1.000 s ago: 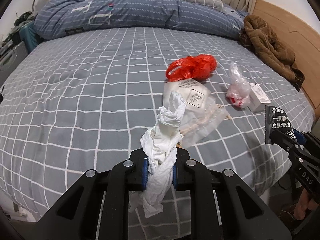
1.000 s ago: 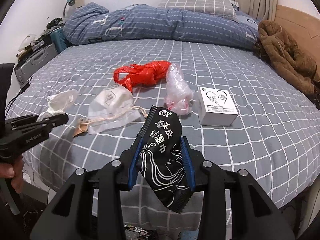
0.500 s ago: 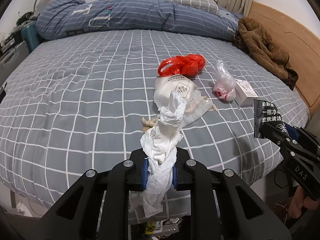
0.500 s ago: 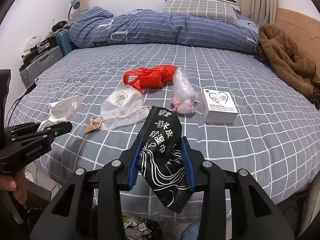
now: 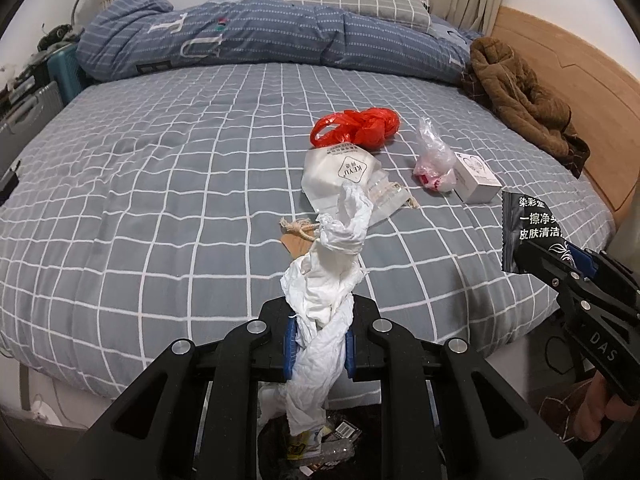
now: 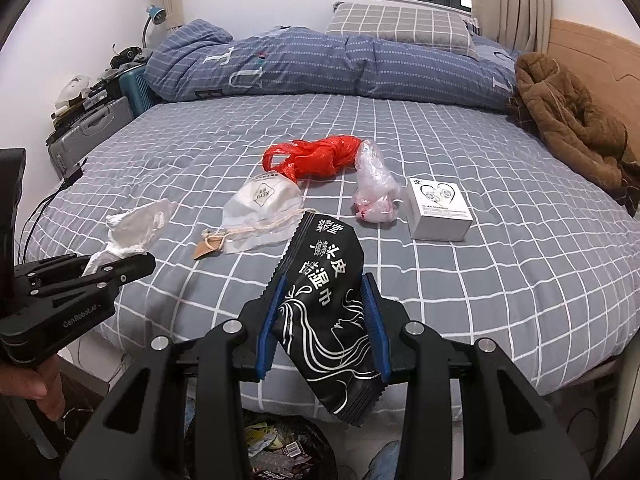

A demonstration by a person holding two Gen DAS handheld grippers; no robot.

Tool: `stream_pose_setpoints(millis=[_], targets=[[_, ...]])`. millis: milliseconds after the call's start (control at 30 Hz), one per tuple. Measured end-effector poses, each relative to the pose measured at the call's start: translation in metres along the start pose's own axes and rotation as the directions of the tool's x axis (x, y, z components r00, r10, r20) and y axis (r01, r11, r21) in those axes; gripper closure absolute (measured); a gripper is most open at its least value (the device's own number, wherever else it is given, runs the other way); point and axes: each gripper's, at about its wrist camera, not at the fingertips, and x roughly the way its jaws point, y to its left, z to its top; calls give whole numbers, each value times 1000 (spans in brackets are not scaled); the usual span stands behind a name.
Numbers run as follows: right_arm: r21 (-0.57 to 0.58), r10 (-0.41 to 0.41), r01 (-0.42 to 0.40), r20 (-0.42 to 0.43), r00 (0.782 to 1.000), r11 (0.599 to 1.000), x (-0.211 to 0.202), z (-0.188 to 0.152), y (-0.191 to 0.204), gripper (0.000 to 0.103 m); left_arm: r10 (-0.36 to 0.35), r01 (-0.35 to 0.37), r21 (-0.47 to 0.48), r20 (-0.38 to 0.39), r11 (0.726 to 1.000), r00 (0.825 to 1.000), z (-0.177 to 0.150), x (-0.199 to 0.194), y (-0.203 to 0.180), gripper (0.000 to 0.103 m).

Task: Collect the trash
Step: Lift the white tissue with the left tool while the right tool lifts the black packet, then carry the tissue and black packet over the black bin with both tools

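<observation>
Pulling back from the bed [image 5: 168,184]: over the last second both views widen, the mattress edge drops further into frame, and a trash bin [image 6: 280,452] full of wrappers now shows under the fingers. Both loads look about ready to drop (judgement, not seen).

Left hand-held gripper [image 5: 318,346]: clamped tight on a crumpled white tissue [image 5: 324,292], grip unchanged. Tissue is twisted, stands up above the pads and hangs a tail below them toward the bin. Soft, light, may cling to the pads on release.

Right hand-held gripper [image 6: 323,326]: closed on a black wipes pack [image 6: 324,312], grip also unchanged. Pack is glossy, white line art and Chinese print, serrated ends, held across its width and tilted, lower end hanging past the fingers over the bin.

Left on the bed, all near the middle:
- red bag [image 5: 356,126], knotted
- mask packet [image 5: 340,176], clear sleeve with a cord and tag
- clear bag [image 5: 434,156] with red bits inside, touching a white box [image 5: 478,178] (box may not be trash, can't tell)

So two items nearly done, three or four pickups to go. Brown coat [image 5: 524,100] and duvet [image 5: 260,36] are clear of the pile.
</observation>
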Motion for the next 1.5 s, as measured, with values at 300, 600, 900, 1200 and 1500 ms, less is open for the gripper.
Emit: stream_pose_setpoints(millis=[300,600,900,1200,1500], targets=[[7,6,-6,-12,1000,1000,-13,-20,7,67,-4,4,-8,-8,1000,1000,-16,-10,-2,86],[-27,-9,8,-39,999,1000,-21,-45,22,67,-15,14,-22,-47,1000,999,-55,-19,-6,86],[-27,5,-7,-59,998,1000,-32,-66,31,67,-20,18,-23,-69,1000,997,-78,-30,-10,86],[-20,13,-15,-91,996,1000,-41,-86,35,67,-18,16,-25,-88,1000,996,-98,-39,-9,86],[-37,22,-28,-143,990,999,-43,-110,46,67,-33,26,-47,-143,999,989,-127,-42,-7,86]])
